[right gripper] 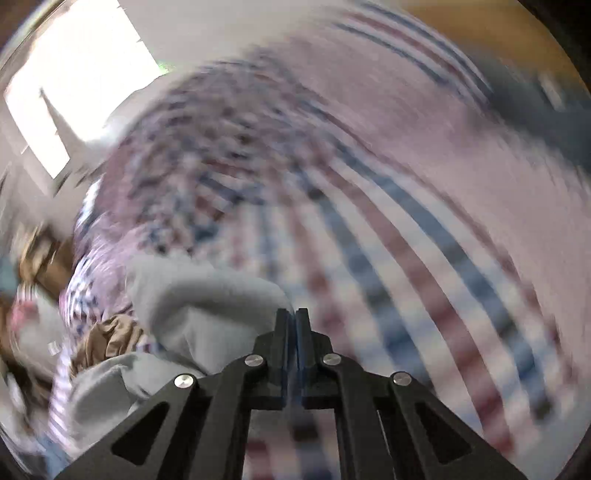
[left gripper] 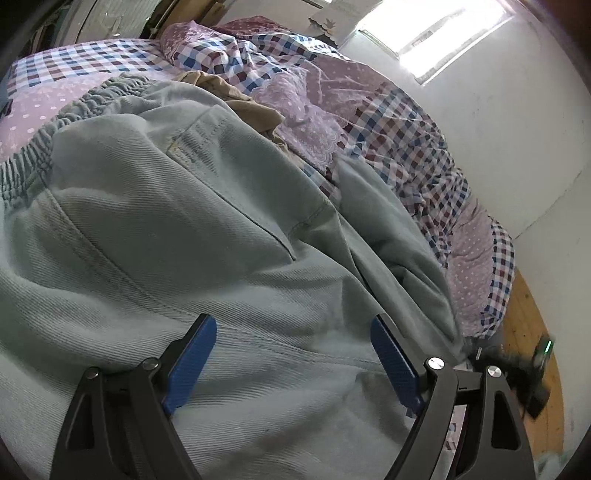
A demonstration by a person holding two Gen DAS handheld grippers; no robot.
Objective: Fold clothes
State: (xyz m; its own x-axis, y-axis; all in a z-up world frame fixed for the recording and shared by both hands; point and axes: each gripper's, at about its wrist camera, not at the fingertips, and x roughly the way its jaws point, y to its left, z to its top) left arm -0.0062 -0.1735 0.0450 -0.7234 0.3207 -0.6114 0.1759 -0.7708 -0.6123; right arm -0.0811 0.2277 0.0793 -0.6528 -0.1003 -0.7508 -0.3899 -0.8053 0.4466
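Pale blue-green denim trousers [left gripper: 184, 221] lie spread across the bed, their elastic waistband [left gripper: 74, 110] at the upper left. My left gripper [left gripper: 293, 321] hovers open just over the trousers, blue pads wide apart with nothing between them. In the blurred right wrist view, my right gripper [right gripper: 294, 314] is shut, and a fold of the same pale trousers [right gripper: 207, 295] runs up to its fingertips and looks pinched there. A crumpled tan garment [left gripper: 236, 99] lies beyond the trousers and also shows at the lower left as the tan garment [right gripper: 114, 336].
A checked and dotted purple quilt [left gripper: 388, 122] covers the bed, bunched toward the wall; the same quilt [right gripper: 406, 221] fills the right wrist view. Wooden floor [left gripper: 528, 332] lies past the bed's right edge, with a dark device [left gripper: 541, 354] showing a green light. A bright window [left gripper: 443, 33] is in the white wall.
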